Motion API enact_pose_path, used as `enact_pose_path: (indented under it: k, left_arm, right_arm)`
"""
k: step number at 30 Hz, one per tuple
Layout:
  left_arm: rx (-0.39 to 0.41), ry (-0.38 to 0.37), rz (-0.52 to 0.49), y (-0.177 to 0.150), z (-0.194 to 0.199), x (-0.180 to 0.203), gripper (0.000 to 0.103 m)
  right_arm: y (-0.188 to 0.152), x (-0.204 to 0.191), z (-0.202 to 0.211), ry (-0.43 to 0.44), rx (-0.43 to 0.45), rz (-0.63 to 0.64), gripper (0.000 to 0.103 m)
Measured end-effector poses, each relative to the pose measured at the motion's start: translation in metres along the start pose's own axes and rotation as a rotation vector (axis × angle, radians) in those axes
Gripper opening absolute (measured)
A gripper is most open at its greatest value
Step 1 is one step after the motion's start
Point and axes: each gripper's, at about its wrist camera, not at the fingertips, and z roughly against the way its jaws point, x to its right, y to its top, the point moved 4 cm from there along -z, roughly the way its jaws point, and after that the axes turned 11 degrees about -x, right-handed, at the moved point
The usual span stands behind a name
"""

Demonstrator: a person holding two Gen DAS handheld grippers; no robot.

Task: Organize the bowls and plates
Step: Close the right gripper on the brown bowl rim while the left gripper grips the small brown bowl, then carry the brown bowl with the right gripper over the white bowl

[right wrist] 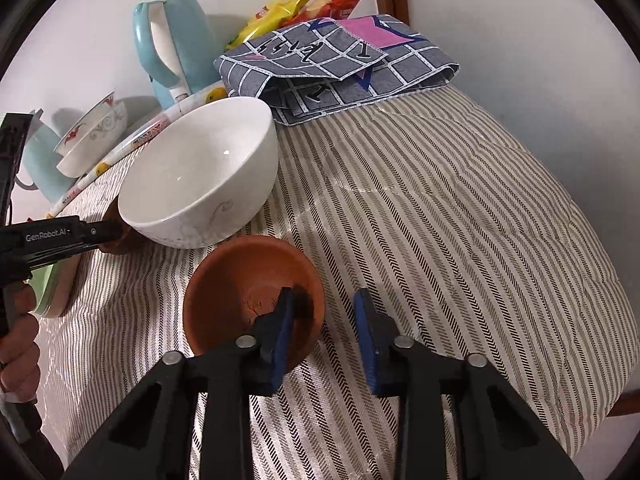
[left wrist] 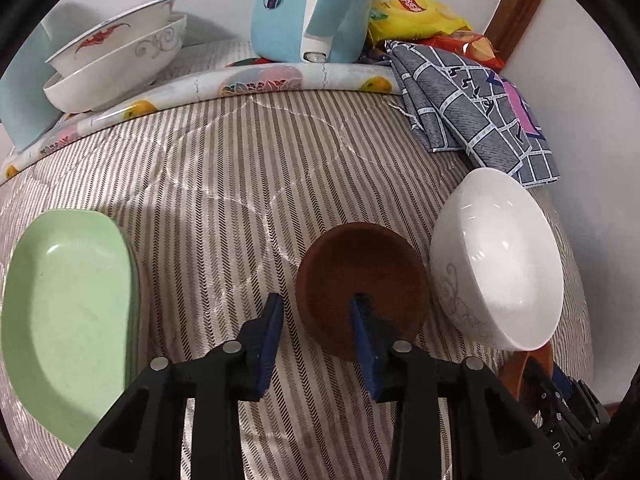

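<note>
In the left wrist view my left gripper (left wrist: 316,312) is open; its right finger reaches into a dark brown dish (left wrist: 360,276) and its left finger stands outside the rim. A large white bowl (left wrist: 500,260) sits right of the dish, a green plate (left wrist: 68,316) at the left. Two stacked white bowls (left wrist: 116,56) stand at the back left. In the right wrist view my right gripper (right wrist: 326,312) is open; its left finger is inside a terracotta bowl (right wrist: 248,284), its right finger outside. The white bowl (right wrist: 200,176) sits behind it.
A light blue kettle (left wrist: 308,8), snack bags (left wrist: 420,16) and a folded grey checked cloth (left wrist: 472,108) lie at the back of the striped tablecloth (left wrist: 240,168). The cloth (right wrist: 340,64) and kettle (right wrist: 172,44) also show in the right wrist view.
</note>
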Motion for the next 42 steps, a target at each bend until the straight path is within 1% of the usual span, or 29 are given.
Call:
enact_pose_path:
  k: [6,7,13,16,19,26,31,37,42]
  left_arm:
    - [-0.004,0.001,0.001,0.004,-0.006,-0.001,0.021]
    - [-0.003,0.002,0.000,0.005,-0.007,-0.001,0.017]
    - [0.018,0.002,-0.018,0.004,-0.002,0.000,0.011]
    - [0.034,-0.002,-0.030,0.002,0.004,0.003,0.008]
    - [0.053,-0.004,-0.038,-0.001,0.013,0.004,0.008]
    - [0.064,-0.010,-0.026,-0.012,0.024,-0.001,0.008]
    - [0.087,-0.020,-0.022,-0.019,0.041,-0.006,0.008]
    - [0.132,-0.030,-0.012,-0.024,0.067,-0.011,0.008]
    - [0.168,-0.039,-0.003,-0.026,0.089,-0.016,0.008]
  right_arm:
    - [0.002,-0.004,-0.002,0.020,-0.007,0.005,0.015]
    - [0.002,-0.006,-0.002,0.020,-0.007,0.010,0.013]
    - [0.001,-0.011,0.002,-0.010,0.012,0.026,0.011]
    - [-0.001,-0.011,0.008,0.008,0.026,0.021,0.008]
    - [-0.002,-0.012,0.012,0.009,0.034,0.022,0.007]
    - [-0.008,-0.015,0.024,-0.001,0.053,0.017,0.008]
    - [-0.010,-0.016,0.036,0.000,0.069,0.012,0.008]
    - [-0.006,-0.020,0.061,0.000,0.118,0.014,0.008]
    - [0.005,-0.025,0.085,-0.003,0.170,0.025,0.008]
